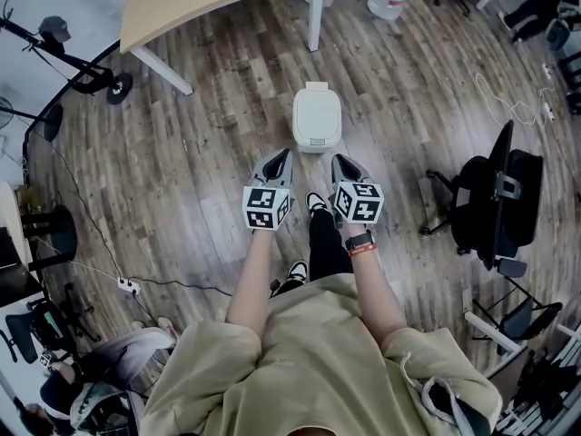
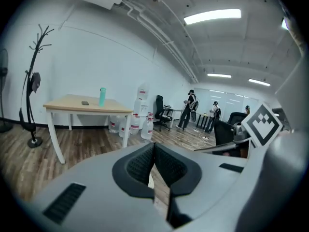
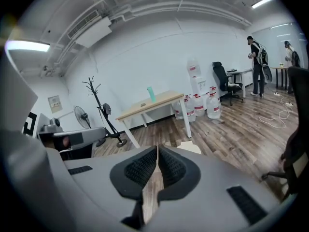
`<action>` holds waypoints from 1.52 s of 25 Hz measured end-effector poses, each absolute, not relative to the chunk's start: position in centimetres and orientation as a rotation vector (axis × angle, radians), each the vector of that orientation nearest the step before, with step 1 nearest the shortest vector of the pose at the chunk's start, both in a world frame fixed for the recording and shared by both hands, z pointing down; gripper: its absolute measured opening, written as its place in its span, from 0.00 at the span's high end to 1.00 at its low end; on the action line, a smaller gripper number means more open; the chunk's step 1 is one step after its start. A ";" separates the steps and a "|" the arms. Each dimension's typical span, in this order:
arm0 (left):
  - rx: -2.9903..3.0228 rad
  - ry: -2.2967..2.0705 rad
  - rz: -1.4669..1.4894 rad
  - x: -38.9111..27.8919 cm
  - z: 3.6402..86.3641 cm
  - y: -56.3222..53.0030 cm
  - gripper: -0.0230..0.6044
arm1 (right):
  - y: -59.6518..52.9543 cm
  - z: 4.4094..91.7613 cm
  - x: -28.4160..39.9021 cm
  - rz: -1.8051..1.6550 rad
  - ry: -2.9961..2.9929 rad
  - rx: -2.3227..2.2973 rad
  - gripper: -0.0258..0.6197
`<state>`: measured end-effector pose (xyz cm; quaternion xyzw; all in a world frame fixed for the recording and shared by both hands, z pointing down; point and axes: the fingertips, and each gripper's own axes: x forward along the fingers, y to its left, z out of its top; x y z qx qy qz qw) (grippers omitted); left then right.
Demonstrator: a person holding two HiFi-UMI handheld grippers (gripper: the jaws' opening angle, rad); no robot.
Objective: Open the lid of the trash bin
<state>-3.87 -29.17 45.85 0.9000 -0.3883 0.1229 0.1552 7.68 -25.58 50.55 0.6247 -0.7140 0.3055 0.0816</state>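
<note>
- Left gripper (image 1: 284, 154) is held with its jaws pressed together at the tips and nothing caught between them. In the left gripper view it is aimed across the room rather than down at the floor.
- The right gripper (image 1: 339, 160) is likewise closed and empty, and its ribbed pads (image 3: 145, 166) are seen meeting at the tips.
- Both grippers are held side by side above the wooden floor (image 1: 182, 162), just ahead of the person's feet.
- The trash bin (image 1: 317, 116) is found on the floor just beyond the two grippers, between them and the far table (image 1: 218, 3). Its pale lid (image 1: 317, 107) lies flat and shut.
- The bin is touched by neither gripper, so the step in hand is judged to be the approach, with the opening itself not yet begun.
- For the next move, one gripper would have to be lowered and tipped down to the lid's near edge.
- Whether the lid is meant to be pinched and lifted or pressed to release cannot be told from these views. For a pinch, the jaws would first have to be parted.
</note>
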 end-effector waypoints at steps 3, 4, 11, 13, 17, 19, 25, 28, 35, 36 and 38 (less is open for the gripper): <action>2.532 -1.100 0.343 -3.6 48.5 -31.2 0.93 | -27.5 53.9 7.4 0.956 -2.113 1.816 0.96; 2.523 -1.096 0.355 -3.3 49.3 -31.9 0.93 | -28.2 54.9 7.5 0.963 -2.105 1.801 0.96; 2.470 -1.094 0.429 -1.4 56.1 -36.9 0.93 | -33.4 62.5 8.7 1.011 -2.065 1.677 0.96; 2.436 -1.089 0.471 -1.3 58.5 -37.1 0.93 | -33.6 65.0 8.6 1.016 -2.051 1.627 0.96; 2.404 -1.053 0.531 -0.3 62.6 -38.0 0.93 | -35.1 69.6 9.0 1.036 -2.030 1.569 0.96; 2.400 -1.022 0.584 -0.2 64.6 -38.7 0.93 | -36.3 71.7 8.9 1.070 -2.025 1.564 0.96; 2.362 -0.958 0.627 0.8 70.2 -39.7 0.93 | -38.2 78.0 9.2 1.098 -2.006 1.513 0.96; 2.348 -0.941 0.627 1.6 72.7 -40.4 0.93 | -39.1 81.0 9.9 1.109 -1.989 1.489 0.96; 2.355 -0.909 0.632 2.9 78.1 -42.6 0.93 | -41.4 87.5 10.5 1.117 -1.984 1.422 0.96; 2.357 -0.903 0.640 3.1 78.8 -42.7 0.93 | -41.6 88.3 10.4 1.118 -1.980 1.408 0.96; 2.365 -0.888 0.651 3.4 80.0 -43.1 0.93 | -42.0 89.9 10.3 1.126 -1.971 1.384 0.96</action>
